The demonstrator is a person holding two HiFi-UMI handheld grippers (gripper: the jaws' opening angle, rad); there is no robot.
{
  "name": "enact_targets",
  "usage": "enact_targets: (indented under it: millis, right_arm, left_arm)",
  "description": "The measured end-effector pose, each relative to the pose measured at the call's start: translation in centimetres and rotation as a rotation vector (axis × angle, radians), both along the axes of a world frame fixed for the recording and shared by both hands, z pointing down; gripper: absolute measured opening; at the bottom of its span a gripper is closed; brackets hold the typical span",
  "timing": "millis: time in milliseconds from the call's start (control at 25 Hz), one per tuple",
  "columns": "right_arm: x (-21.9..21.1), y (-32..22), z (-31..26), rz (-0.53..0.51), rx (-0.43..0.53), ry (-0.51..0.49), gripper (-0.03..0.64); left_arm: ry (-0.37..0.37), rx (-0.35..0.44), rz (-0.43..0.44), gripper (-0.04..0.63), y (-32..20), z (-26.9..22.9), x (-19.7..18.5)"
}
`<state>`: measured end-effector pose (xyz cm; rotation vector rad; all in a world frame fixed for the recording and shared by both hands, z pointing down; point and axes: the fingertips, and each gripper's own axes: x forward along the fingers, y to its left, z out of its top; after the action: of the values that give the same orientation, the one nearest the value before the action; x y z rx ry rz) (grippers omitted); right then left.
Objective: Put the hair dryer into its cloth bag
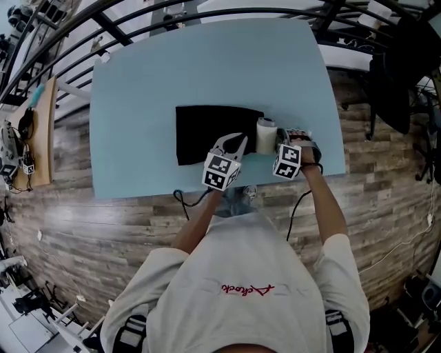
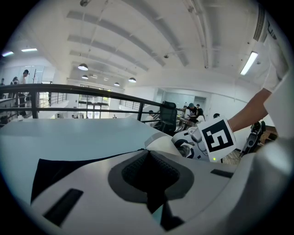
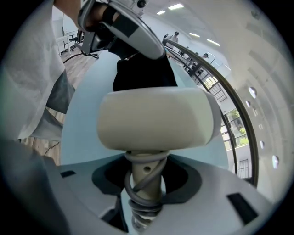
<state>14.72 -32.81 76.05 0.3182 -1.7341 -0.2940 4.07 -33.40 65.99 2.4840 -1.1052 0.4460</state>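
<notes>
A black cloth bag (image 1: 210,132) lies flat in the middle of the light blue table (image 1: 138,103). My left gripper (image 1: 231,146) sits at the bag's near right corner. In the left gripper view, my left gripper (image 2: 149,176) is shut on the edge of the black cloth (image 2: 59,167). Just right of the bag is the cream hair dryer (image 1: 266,136). My right gripper (image 1: 288,143) holds it from the right. In the right gripper view, the dryer head (image 3: 156,119) points at the bag (image 3: 144,73). My right gripper (image 3: 144,183) is shut on the handle, which has a grey cord wound around it.
The table's near edge (image 1: 207,189) runs just behind both grippers, with wooden floor (image 1: 103,227) below it. A black railing (image 1: 138,14) curves past the far side. A black office chair (image 1: 393,76) stands at the right and a wooden bench (image 1: 38,131) at the left.
</notes>
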Motion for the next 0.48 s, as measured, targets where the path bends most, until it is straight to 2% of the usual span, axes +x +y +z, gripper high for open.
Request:
enact_targets:
  millis: [480]
  right_arm:
    - [-0.4, 1.3, 2.3, -0.089, -0.08, 0.089, 0.201]
  left_arm:
    - [0.011, -0.007, 0.034, 0.018, 0.7, 0.3, 1.4]
